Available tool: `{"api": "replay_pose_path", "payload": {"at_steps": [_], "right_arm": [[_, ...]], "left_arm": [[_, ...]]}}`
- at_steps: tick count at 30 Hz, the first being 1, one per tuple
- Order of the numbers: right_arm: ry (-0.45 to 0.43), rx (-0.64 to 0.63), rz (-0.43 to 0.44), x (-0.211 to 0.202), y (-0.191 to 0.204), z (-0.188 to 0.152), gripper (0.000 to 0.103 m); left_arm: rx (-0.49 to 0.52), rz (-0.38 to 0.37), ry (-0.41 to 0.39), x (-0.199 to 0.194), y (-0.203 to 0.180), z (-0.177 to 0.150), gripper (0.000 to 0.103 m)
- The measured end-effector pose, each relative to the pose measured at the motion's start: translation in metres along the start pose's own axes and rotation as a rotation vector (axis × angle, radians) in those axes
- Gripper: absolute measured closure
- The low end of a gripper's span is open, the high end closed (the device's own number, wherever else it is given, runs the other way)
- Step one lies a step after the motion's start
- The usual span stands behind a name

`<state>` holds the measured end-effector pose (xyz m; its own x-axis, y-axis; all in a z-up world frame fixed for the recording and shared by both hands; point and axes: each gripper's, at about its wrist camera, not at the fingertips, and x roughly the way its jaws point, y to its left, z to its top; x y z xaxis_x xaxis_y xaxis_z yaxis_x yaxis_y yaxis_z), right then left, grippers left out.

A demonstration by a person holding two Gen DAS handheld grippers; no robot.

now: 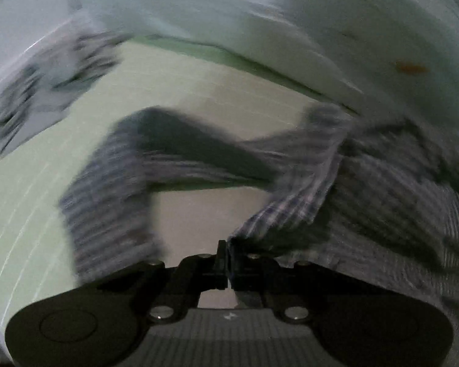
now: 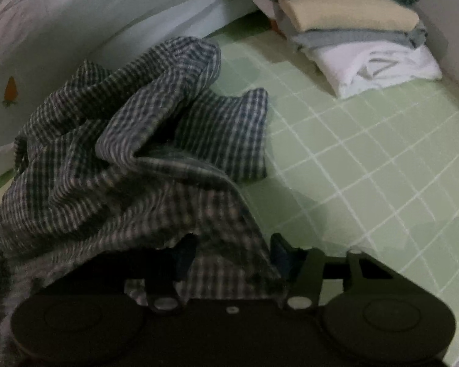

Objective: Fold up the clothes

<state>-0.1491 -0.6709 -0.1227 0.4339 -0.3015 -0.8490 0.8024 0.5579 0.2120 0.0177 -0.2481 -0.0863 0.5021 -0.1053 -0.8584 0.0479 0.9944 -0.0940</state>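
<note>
A blue-and-white checked garment (image 2: 122, 140) lies crumpled on a green grid-patterned sheet (image 2: 367, 159). In the right wrist view its near edge drapes over my right gripper (image 2: 231, 253). The jaws stand apart with loose cloth between them, and the left finger is mostly covered. In the blurred left wrist view the same checked garment (image 1: 382, 198) stretches up and to the right from my left gripper (image 1: 226, 244). That gripper is shut, with an edge of the cloth pinched at its tips. A sleeve-like part hangs to its left.
A stack of folded clothes (image 2: 352, 21) stands at the back right, with a white folded piece (image 2: 379, 67) at the bottom. White bedding with a carrot print (image 2: 10, 91) lies along the back left. A blurred printed cloth (image 1: 39, 91) shows at the left.
</note>
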Motion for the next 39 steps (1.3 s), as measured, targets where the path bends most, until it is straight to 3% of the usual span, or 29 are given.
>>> {"api": "replay_pose_path", "payload": {"at_steps": [3, 5, 7, 9, 14, 20, 24, 26, 27, 28, 30, 34, 37, 39], "right_arm": [[0.014, -0.003, 0.022, -0.001, 0.002, -0.003, 0.047], [0.02, -0.008, 0.035, -0.003, 0.004, -0.006, 0.044], [0.024, -0.016, 0.043, -0.006, 0.005, -0.01, 0.037], [0.034, -0.016, 0.042, -0.007, 0.005, -0.014, 0.036], [0.072, 0.011, 0.021, -0.007, 0.0, -0.027, 0.032], [0.091, 0.032, -0.027, -0.007, 0.002, -0.044, 0.025], [0.092, 0.06, -0.037, -0.006, 0.005, -0.054, 0.026], [0.083, 0.078, -0.023, -0.008, 0.007, -0.057, 0.035], [0.077, 0.087, -0.007, -0.009, 0.007, -0.058, 0.053], [0.078, 0.085, 0.004, -0.009, 0.008, -0.059, 0.077], [0.081, 0.078, 0.025, -0.01, 0.011, -0.061, 0.101], [-0.048, 0.038, 0.009, -0.051, 0.009, -0.057, 0.102], [-0.146, 0.064, 0.085, -0.1, -0.005, -0.049, 0.102], [-0.172, 0.084, 0.127, -0.121, -0.016, -0.046, 0.102]], "left_arm": [[-0.107, 0.036, 0.01, -0.002, 0.031, -0.004, 0.095], [-0.138, 0.029, 0.001, -0.005, 0.037, -0.008, 0.077], [-0.129, 0.019, -0.023, -0.01, 0.034, -0.012, 0.043], [-0.107, 0.006, -0.043, -0.013, 0.03, -0.015, 0.029], [-0.07, -0.052, -0.013, -0.009, 0.022, -0.019, 0.02], [-0.017, -0.043, 0.069, 0.021, 0.017, -0.018, 0.019], [-0.003, -0.065, 0.135, 0.041, 0.017, -0.014, 0.023], [0.017, -0.103, 0.146, 0.044, 0.016, -0.015, 0.044], [0.029, -0.111, 0.147, 0.044, 0.016, -0.016, 0.066], [0.034, -0.113, 0.147, 0.044, 0.018, -0.017, 0.1], [0.036, -0.119, 0.144, 0.042, 0.024, -0.019, 0.102], [-0.096, -0.174, 0.072, 0.003, 0.063, -0.017, 0.103], [-0.212, -0.277, 0.01, -0.045, 0.1, -0.021, 0.102], [-0.213, -0.27, -0.024, -0.065, 0.111, -0.034, 0.101]]}}
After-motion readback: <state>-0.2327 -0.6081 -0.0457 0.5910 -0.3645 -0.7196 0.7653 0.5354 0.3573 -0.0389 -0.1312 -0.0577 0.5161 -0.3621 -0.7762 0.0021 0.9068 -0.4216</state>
